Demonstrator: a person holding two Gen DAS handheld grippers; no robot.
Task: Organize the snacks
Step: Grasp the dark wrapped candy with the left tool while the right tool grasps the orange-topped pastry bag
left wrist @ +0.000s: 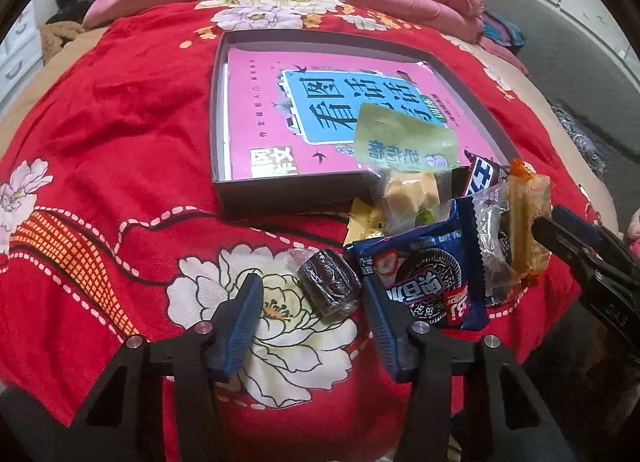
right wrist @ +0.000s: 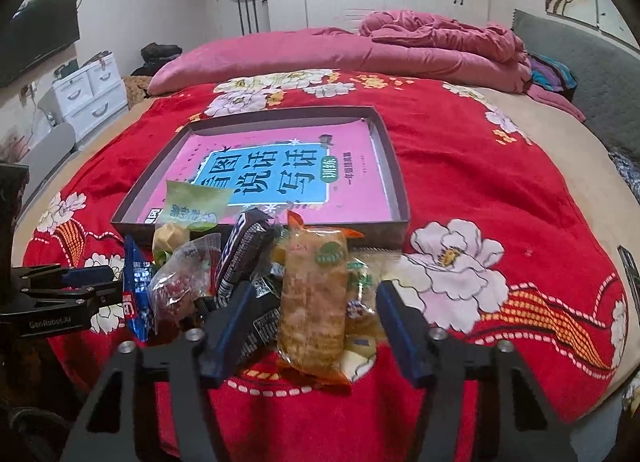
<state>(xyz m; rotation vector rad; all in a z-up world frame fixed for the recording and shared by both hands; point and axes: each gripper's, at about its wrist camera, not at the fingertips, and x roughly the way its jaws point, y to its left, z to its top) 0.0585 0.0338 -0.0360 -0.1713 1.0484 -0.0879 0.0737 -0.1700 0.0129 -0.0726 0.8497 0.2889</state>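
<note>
A pile of wrapped snacks lies on the red flowered blanket in front of a shallow dark box point(left wrist: 224, 109) that holds a pink book point(left wrist: 264, 101). My left gripper point(left wrist: 312, 290) is open around a small dark wrapped cake point(left wrist: 330, 288). A blue Oreo packet point(left wrist: 432, 274) lies just right of it. My right gripper point(right wrist: 314, 304) is open, its fingers on either side of an orange snack bag point(right wrist: 312, 294). A green-topped bag of yellow sweets point(left wrist: 404, 157) leans on the box's front edge. A dark chocolate bar point(right wrist: 244, 250) lies in the pile.
The box point(right wrist: 396, 197) sits mid-bed. A folded pink quilt point(right wrist: 440, 45) lies at the far end. A grey headboard point(right wrist: 592, 73) is at right, white drawers point(right wrist: 88, 93) at left. The right gripper shows at the edge of the left wrist view point(left wrist: 560, 234).
</note>
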